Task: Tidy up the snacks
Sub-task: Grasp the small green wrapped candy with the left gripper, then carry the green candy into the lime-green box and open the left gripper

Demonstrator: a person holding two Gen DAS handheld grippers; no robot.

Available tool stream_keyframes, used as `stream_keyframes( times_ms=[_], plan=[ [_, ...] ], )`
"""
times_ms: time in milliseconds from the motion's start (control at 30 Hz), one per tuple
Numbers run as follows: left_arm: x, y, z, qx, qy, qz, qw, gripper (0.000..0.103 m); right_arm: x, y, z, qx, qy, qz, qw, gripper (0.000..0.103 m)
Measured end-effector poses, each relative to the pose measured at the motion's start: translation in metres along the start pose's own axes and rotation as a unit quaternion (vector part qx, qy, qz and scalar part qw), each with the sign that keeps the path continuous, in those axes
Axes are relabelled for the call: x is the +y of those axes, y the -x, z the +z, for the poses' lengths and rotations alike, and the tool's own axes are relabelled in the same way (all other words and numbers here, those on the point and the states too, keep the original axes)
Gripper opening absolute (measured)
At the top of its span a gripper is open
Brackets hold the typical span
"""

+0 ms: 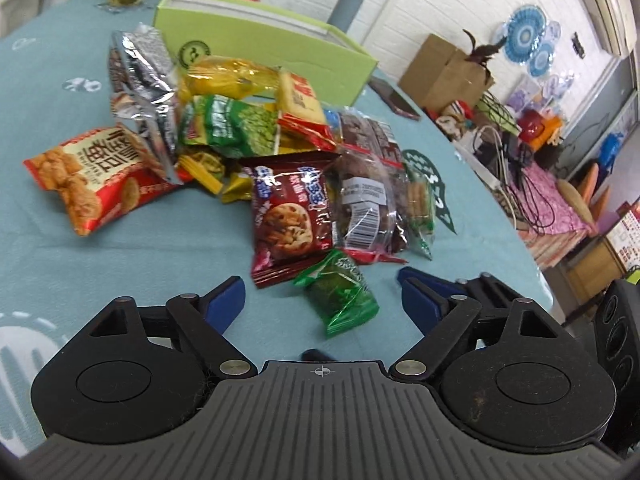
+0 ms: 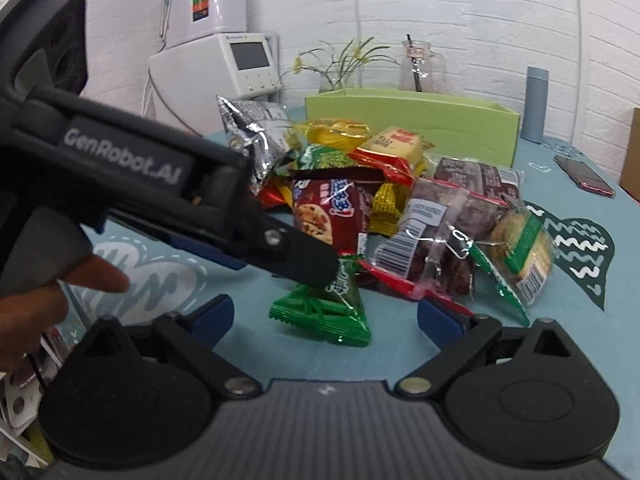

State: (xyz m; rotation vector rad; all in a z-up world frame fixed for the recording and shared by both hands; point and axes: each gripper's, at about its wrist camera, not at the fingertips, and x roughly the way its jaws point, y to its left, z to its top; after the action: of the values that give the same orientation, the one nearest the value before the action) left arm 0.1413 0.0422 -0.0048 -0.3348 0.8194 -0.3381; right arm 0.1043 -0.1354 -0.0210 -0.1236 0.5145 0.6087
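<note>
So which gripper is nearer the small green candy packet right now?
Left. The left gripper has the green candy packet between its open fingers, one tip over it. The right gripper sits just short of it, open.

A teal tablecloth (image 1: 120,248) printed with white doodles and a dark green leaf is showing under the snack pile. Toward its far edge a lime-green box (image 1: 280,36) is sitting. A small glossy green packet (image 1: 340,300) is lying nearest, by a maroon cookie packet (image 1: 290,216) with blue-and-white lettering, a silver foil bag (image 1: 140,76) and a red-and-white bag (image 1: 92,172).
</note>
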Motion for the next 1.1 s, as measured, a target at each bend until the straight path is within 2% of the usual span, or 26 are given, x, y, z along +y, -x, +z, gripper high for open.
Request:
stream_keyframes(
  times_ms=[67, 100, 133, 167, 200, 233, 333, 467, 600, 667, 767, 900, 967, 1033, 1100],
  plan=[
    [-0.003, -0.005, 0.001, 0.008, -0.003, -0.002, 1.0, 0.065, 0.002, -0.005, 0.001, 0.004, 0.015, -0.002, 1.0, 0.091],
    [-0.004, -0.007, 0.0, 0.015, -0.002, -0.006, 0.9999, 0.06, 0.002, -0.008, 0.0, 0.01, 0.019, 0.0, 1.0, 0.074],
    [-0.003, -0.01, -0.001, 0.024, 0.0, -0.011, 0.9997, 0.052, 0.001, -0.007, -0.001, 0.004, 0.02, 0.001, 1.0, 0.069],
    [-0.003, -0.011, -0.003, 0.023, 0.001, -0.017, 0.9996, 0.051, 0.001, -0.007, -0.001, 0.003, 0.018, 0.001, 1.0, 0.066],
    [-0.002, -0.011, -0.005, 0.022, -0.001, -0.014, 0.9997, 0.04, 0.001, -0.005, 0.0, 0.003, 0.018, 0.003, 1.0, 0.05],
    [-0.002, -0.011, -0.006, 0.025, -0.005, -0.013, 0.9996, 0.015, 0.001, -0.003, 0.0, 0.004, 0.014, 0.006, 1.0, 0.049],
    [-0.002, -0.007, -0.008, 0.029, -0.008, -0.023, 0.9993, 0.013, 0.001, 0.006, 0.001, 0.011, 0.012, 0.01, 1.0, 0.048],
    [-0.014, 0.01, 0.003, 0.008, -0.03, -0.039, 0.9988, 0.012, -0.001, 0.024, 0.02, -0.01, 0.009, 0.008, 1.0, 0.05],
    [-0.03, 0.021, 0.055, -0.051, -0.066, -0.049, 0.9954, 0.012, -0.01, 0.019, 0.069, -0.057, 0.048, -0.014, 0.997, 0.051],
    [-0.034, 0.02, 0.089, -0.085, -0.087, -0.044, 0.9916, 0.009, -0.019, 0.002, 0.099, -0.073, 0.069, -0.022, 0.995, 0.05],
    [-0.032, 0.003, 0.144, -0.105, -0.105, -0.028, 0.9884, 0.009, -0.042, -0.037, 0.145, -0.08, 0.078, -0.033, 0.993, 0.05],
    [-0.008, -0.037, 0.215, -0.091, -0.087, -0.013, 0.9919, 0.007, -0.076, -0.101, 0.195, -0.056, 0.076, -0.029, 0.995, 0.048],
    [0.007, -0.06, 0.242, -0.08, -0.07, -0.001, 0.9944, 0.008, -0.093, -0.132, 0.214, -0.043, 0.068, -0.03, 0.996, 0.052],
    [0.022, -0.078, 0.263, -0.077, -0.062, 0.022, 0.9948, 0.031, -0.111, -0.151, 0.222, -0.034, 0.044, -0.028, 0.998, 0.072],
    [0.034, -0.087, 0.27, -0.079, -0.051, 0.045, 0.9946, 0.043, -0.127, -0.158, 0.222, -0.037, 0.024, -0.036, 0.998, 0.075]
  ],
)
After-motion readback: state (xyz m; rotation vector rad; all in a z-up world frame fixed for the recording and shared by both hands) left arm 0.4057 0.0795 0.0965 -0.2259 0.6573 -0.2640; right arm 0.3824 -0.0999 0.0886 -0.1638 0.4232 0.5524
